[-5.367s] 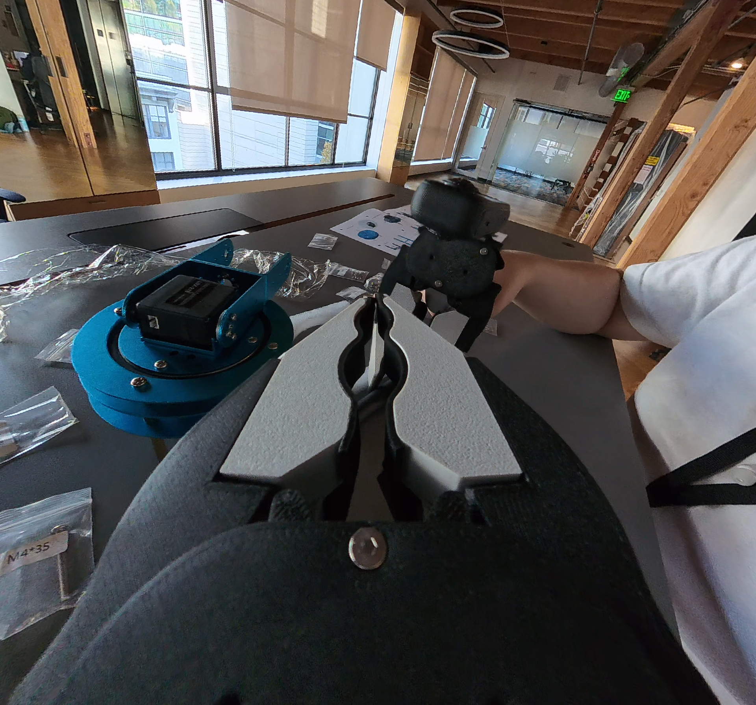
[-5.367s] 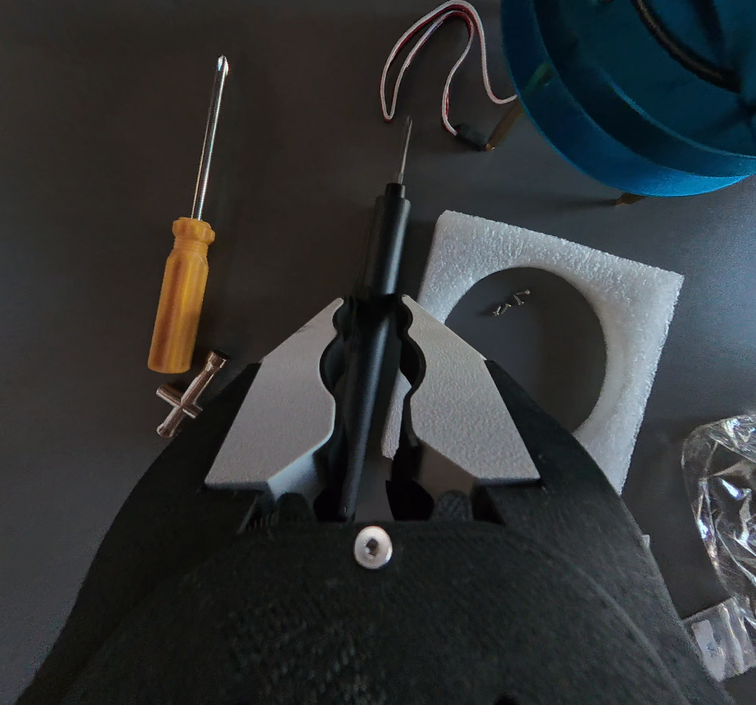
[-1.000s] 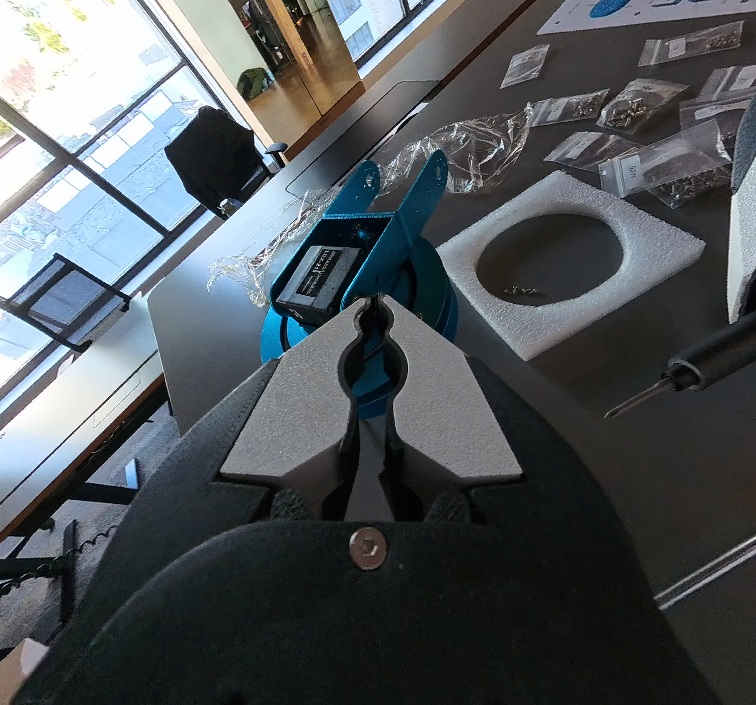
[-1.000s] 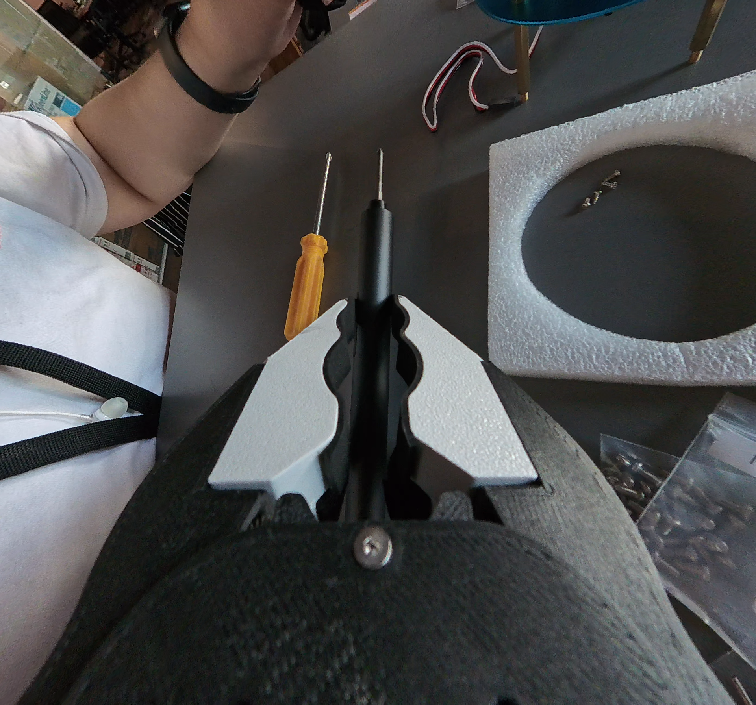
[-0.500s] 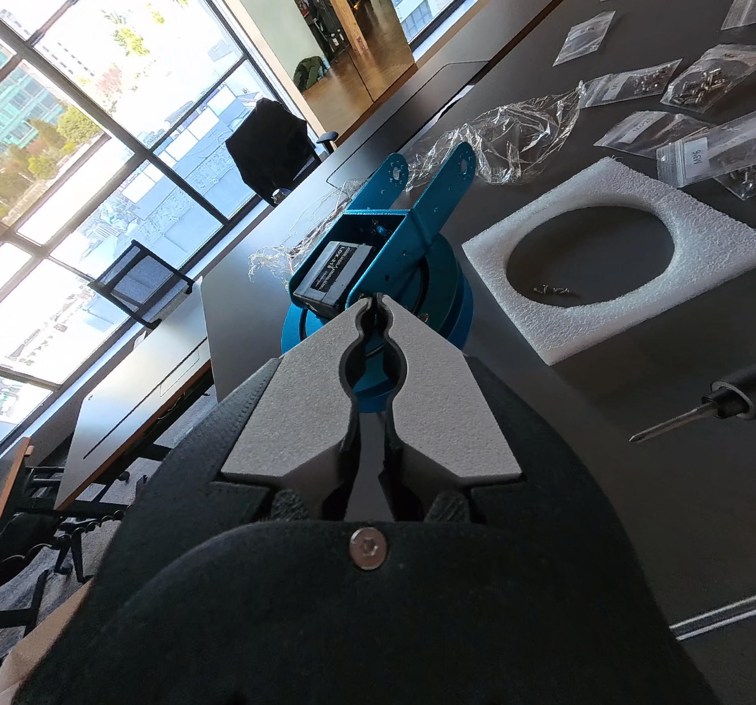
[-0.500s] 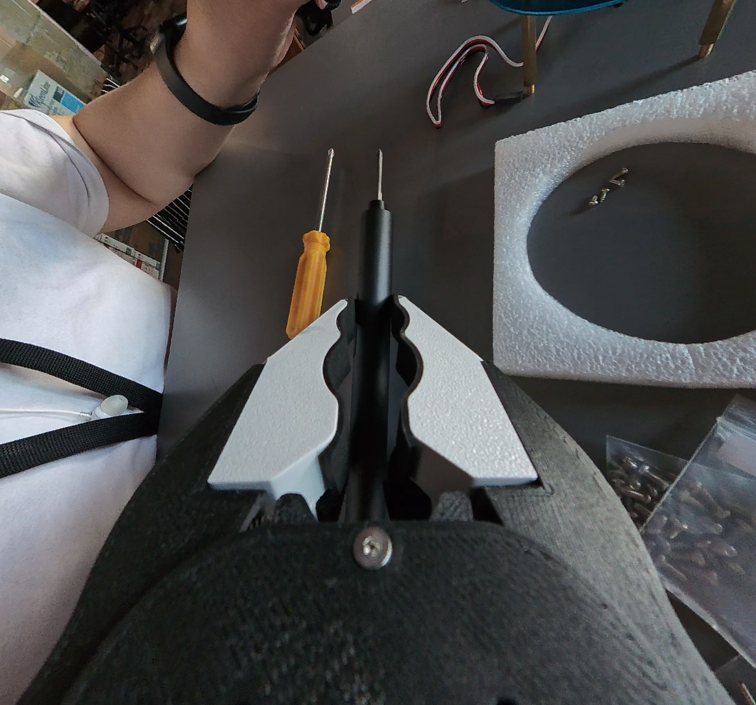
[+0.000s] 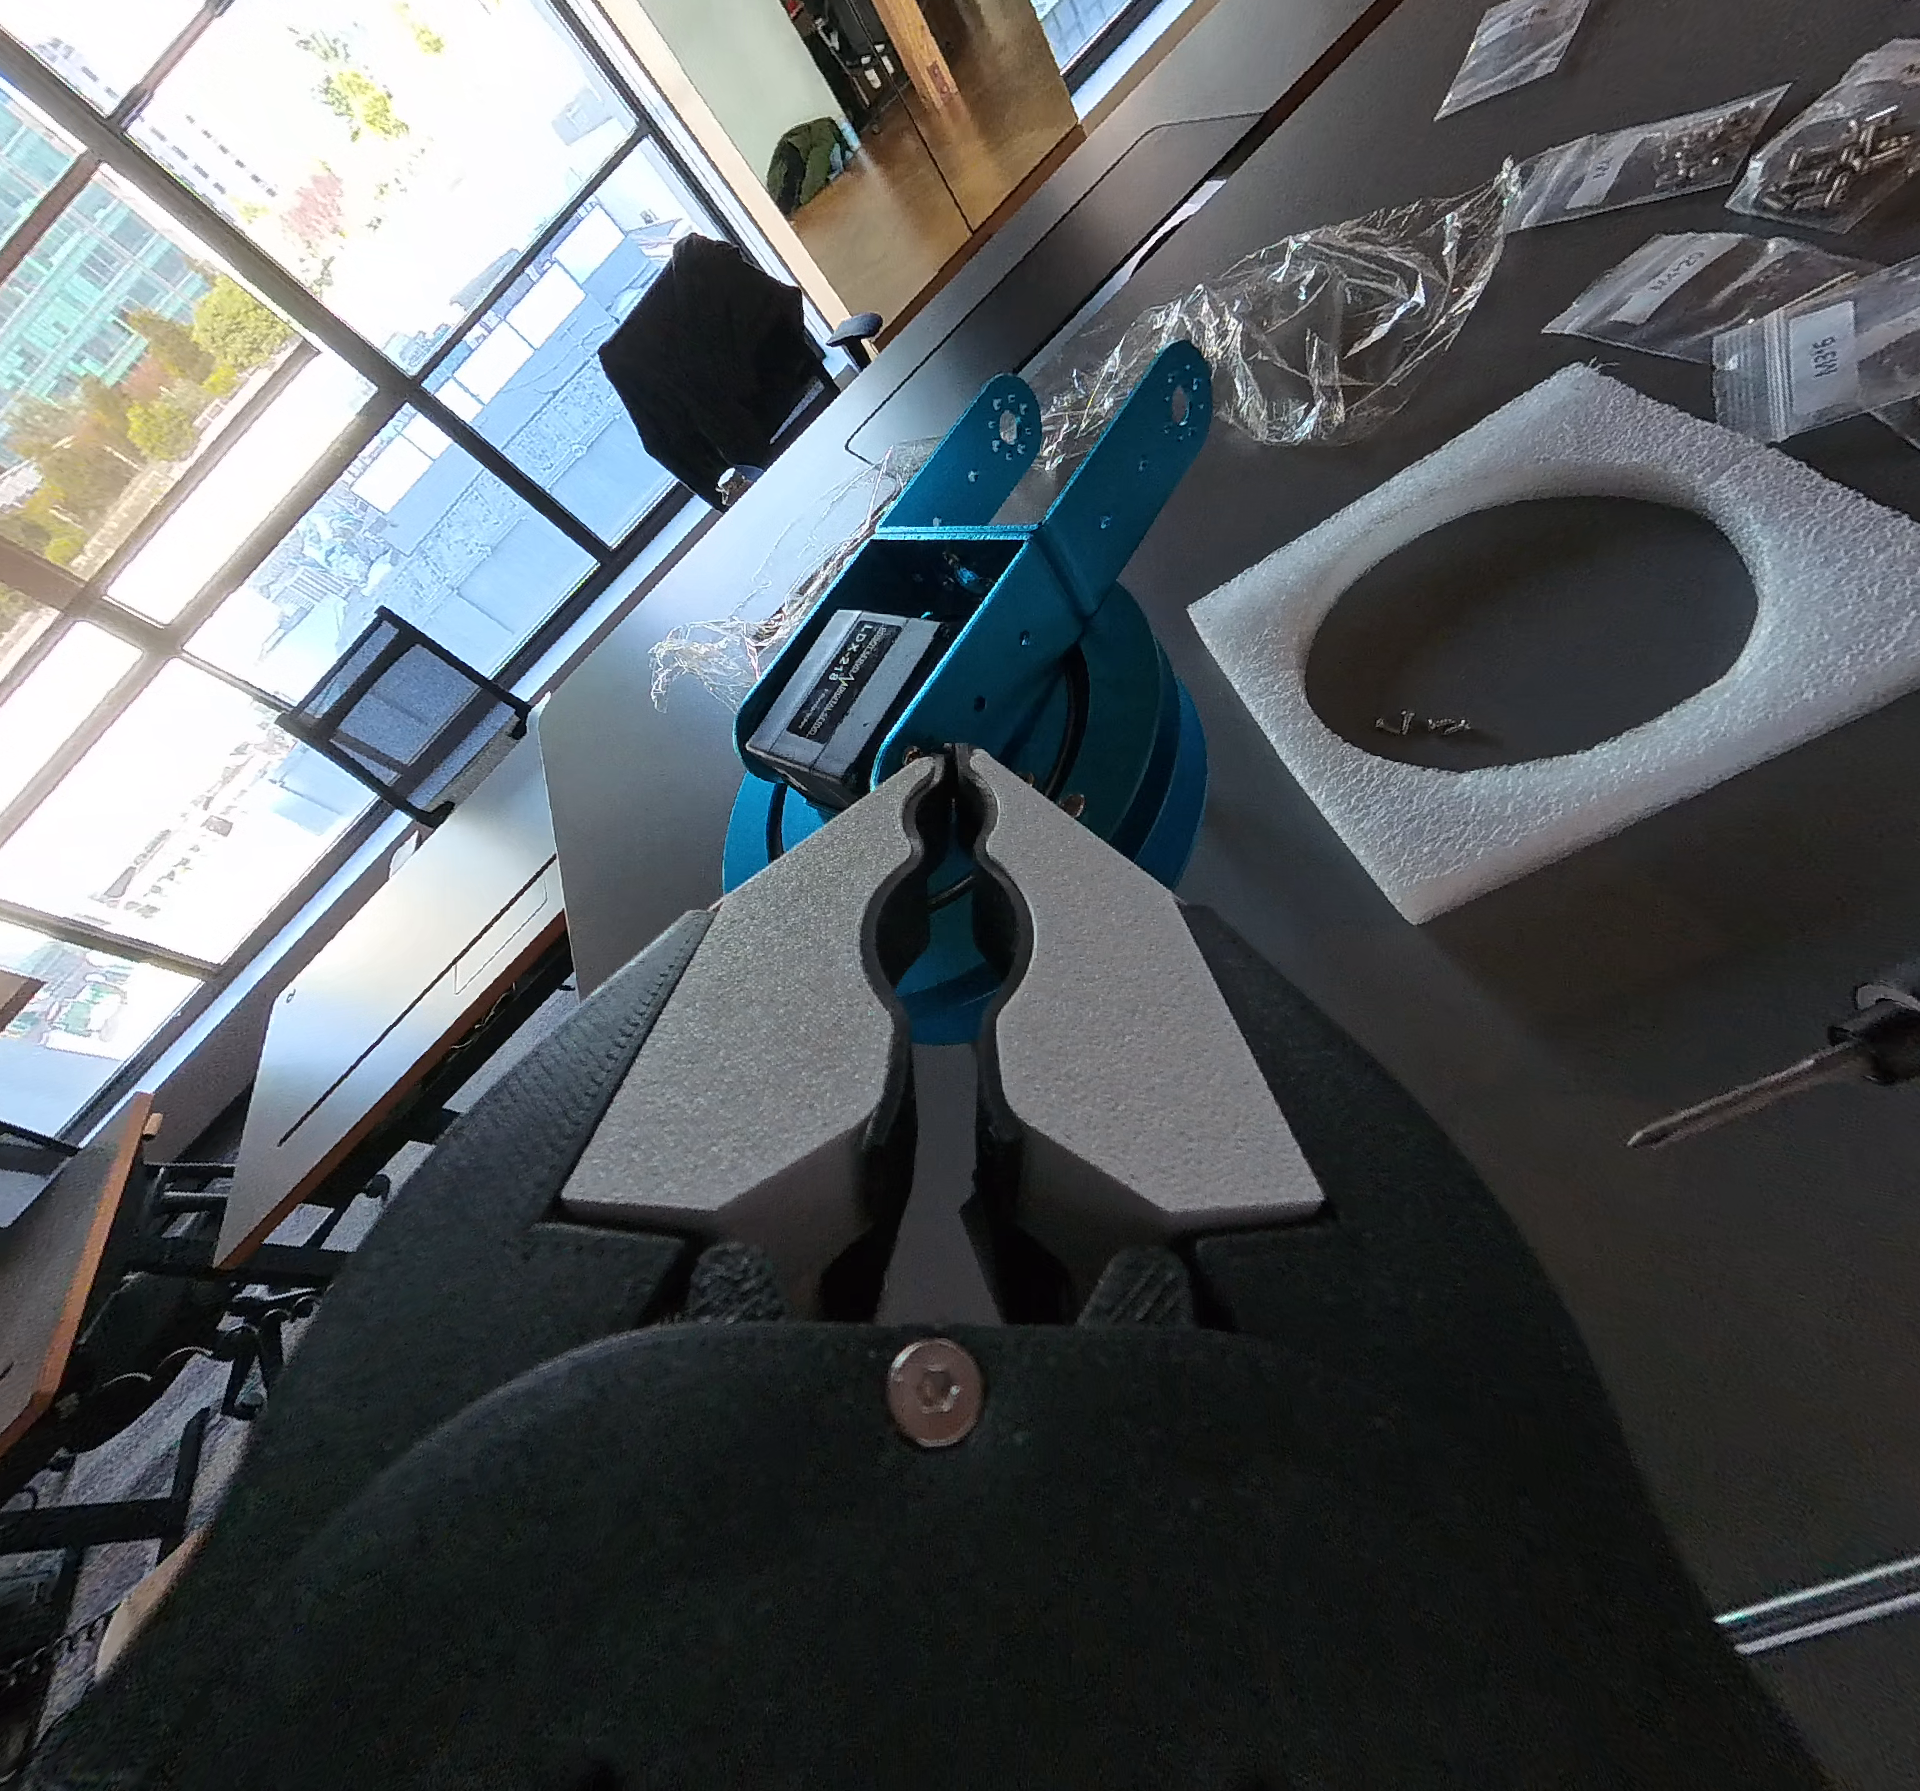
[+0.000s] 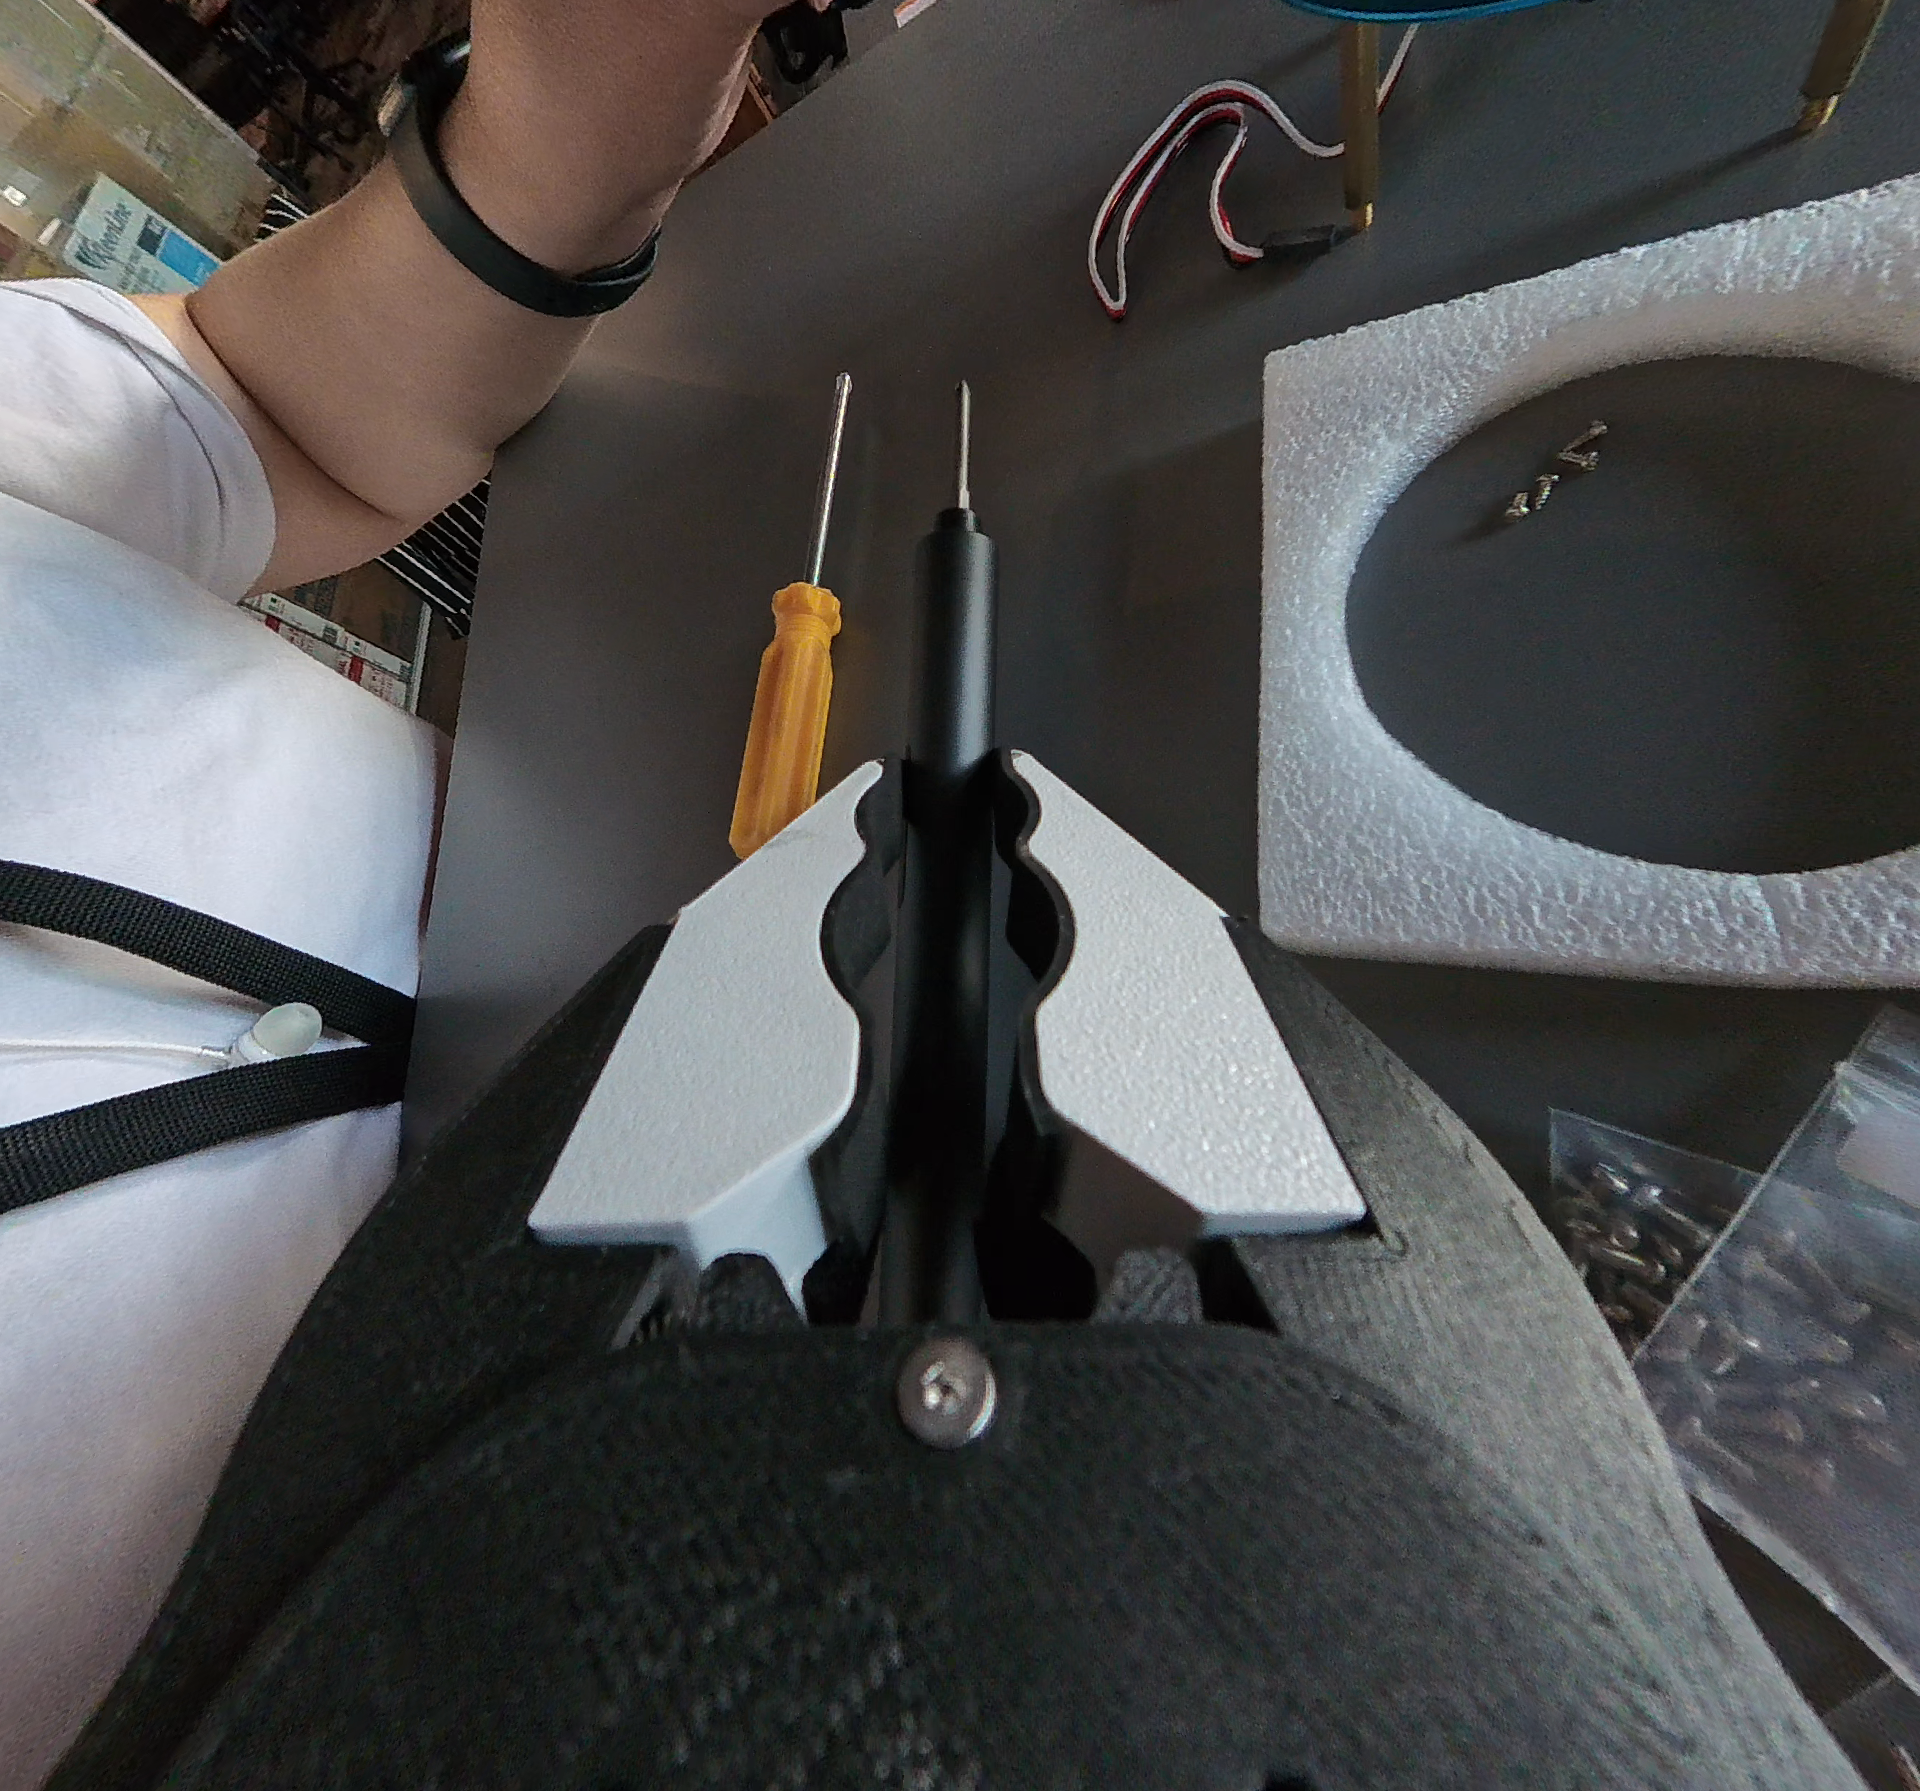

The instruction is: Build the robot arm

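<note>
Black screwdriver [image 8: 951,640] clamped lengthwise in right claw [image 8: 951,765], tip forward.

Foam pad [image 8: 1455,868]: on the surface [image 8: 935,183]; landmark.
Small screws [image 8: 1553,474]: inside the pad's round hole.
Round base [image 7: 1174,754]: just beside the pad.
Servo bracket [image 7: 997,598]: on that base.
Two screwdrivers [image 8: 790,702]: left of the pad in the right wrist view.
Parts bags [image 7: 1662,152]: beyond the pad in the left wrist view.
</note>
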